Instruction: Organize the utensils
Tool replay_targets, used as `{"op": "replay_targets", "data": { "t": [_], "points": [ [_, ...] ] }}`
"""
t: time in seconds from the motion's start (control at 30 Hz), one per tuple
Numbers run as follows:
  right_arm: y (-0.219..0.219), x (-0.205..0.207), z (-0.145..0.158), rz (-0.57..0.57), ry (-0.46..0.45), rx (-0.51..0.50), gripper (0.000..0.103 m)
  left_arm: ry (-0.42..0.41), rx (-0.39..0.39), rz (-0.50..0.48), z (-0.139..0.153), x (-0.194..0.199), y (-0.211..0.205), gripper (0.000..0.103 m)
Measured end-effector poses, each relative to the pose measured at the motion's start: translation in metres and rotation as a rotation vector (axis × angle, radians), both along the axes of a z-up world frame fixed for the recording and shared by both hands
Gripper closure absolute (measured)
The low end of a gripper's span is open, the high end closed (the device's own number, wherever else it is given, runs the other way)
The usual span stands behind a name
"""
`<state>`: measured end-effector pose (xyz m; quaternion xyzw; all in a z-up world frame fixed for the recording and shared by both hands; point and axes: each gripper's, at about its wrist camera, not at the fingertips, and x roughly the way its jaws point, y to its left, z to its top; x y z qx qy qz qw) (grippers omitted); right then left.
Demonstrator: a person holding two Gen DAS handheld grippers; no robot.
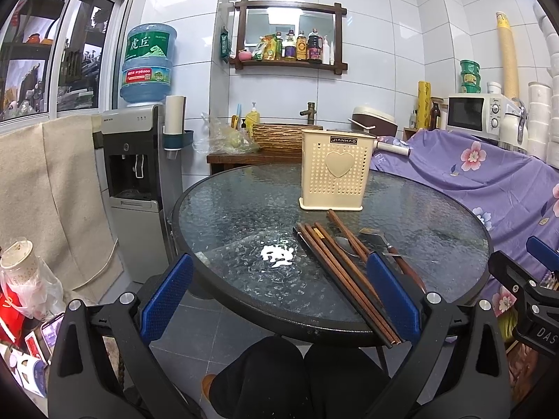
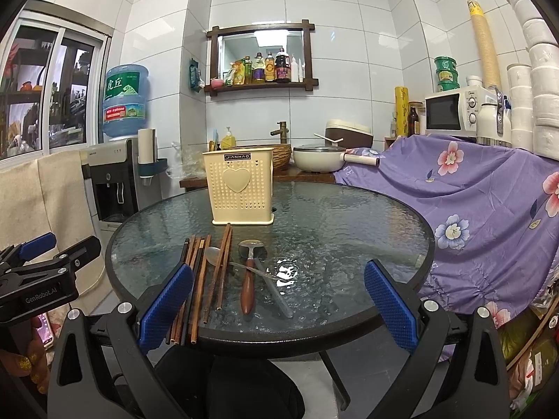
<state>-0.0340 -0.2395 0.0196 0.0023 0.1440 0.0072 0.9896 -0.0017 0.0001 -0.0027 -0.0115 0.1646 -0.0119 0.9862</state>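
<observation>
A cream perforated utensil holder (image 1: 335, 171) with a heart on its front stands upright on the round glass table (image 1: 223, 209); it also shows in the right wrist view (image 2: 240, 188). Several brown chopsticks (image 1: 344, 276) lie near the table's front edge, with metal spoons (image 1: 349, 246) beside them. In the right wrist view the chopsticks (image 2: 201, 279), a wooden-handled spoon (image 2: 248, 279) and a plain spoon (image 2: 213, 255) lie side by side. My left gripper (image 1: 279, 300) is open and empty above the front edge. My right gripper (image 2: 277, 303) is open and empty too.
A water dispenser (image 1: 134, 174) stands left of the table. A purple flowered cloth (image 2: 471, 209) covers furniture at the right. A wooden counter with a basket (image 1: 279, 138) and a pot (image 2: 316, 160) stands behind the table. My knees (image 1: 300, 377) are under the front edge.
</observation>
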Motion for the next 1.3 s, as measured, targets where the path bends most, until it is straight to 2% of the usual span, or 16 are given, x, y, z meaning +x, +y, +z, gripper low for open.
{"op": "replay_targets", "data": {
  "t": [0.6, 0.8, 0.93, 1.0, 1.3],
  "points": [
    [0.003, 0.004, -0.001, 0.007, 0.015, -0.012, 0.006, 0.029, -0.004, -0.019, -0.005, 0.005, -0.002, 0.005],
    [-0.001, 0.020, -0.008, 0.068, 0.070, -0.044, 0.006, 0.095, -0.002, -0.091, -0.020, 0.012, -0.005, 0.005],
    [-0.006, 0.037, -0.019, 0.122, 0.144, -0.050, 0.007, 0.173, -0.027, -0.178, -0.037, 0.019, -0.010, 0.005],
    [-0.008, 0.042, -0.024, 0.126, 0.170, -0.055, 0.011, 0.198, -0.032, -0.210, -0.044, 0.022, -0.013, 0.005],
    [-0.014, 0.057, -0.032, 0.138, 0.221, -0.070, 0.018, 0.229, 0.025, -0.308, -0.059, 0.020, -0.036, 0.008]
  ]
}}
